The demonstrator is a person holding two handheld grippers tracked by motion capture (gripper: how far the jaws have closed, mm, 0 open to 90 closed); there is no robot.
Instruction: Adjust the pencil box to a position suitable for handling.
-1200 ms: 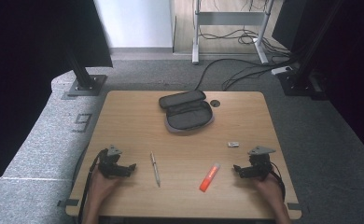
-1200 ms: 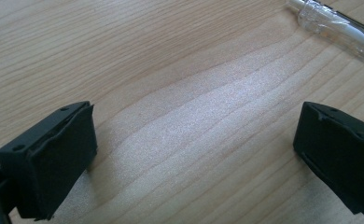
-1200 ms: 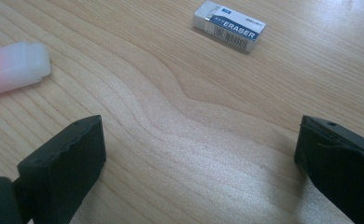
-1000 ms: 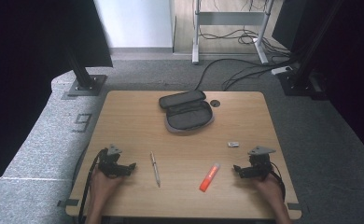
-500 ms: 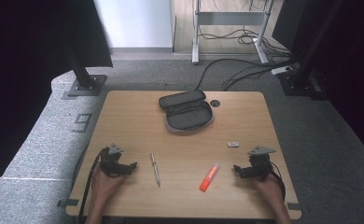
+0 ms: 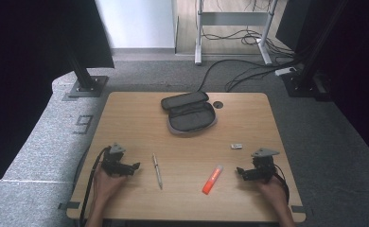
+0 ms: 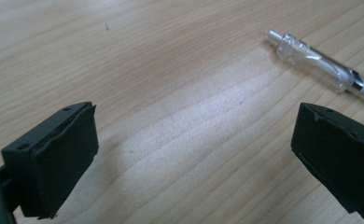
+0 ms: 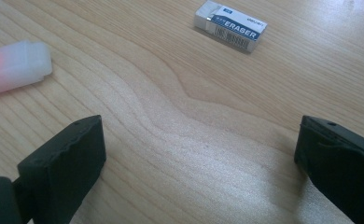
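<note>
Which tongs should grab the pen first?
Left, probably. The left tongs rest open just beside the pen, which also lies close ahead in the left gripper view. The right tongs sit beyond the orange highlighter.

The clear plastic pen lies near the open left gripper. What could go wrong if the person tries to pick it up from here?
1. The clear plastic pen is round and lies flat on the wooden table, so it may roll away when a jaw of the left gripper touches it.
2. It lies beside the jaws, not between them; closing now would probably grip only air.
3. The pen is thin, so the jaws may scrape the table.
</note>
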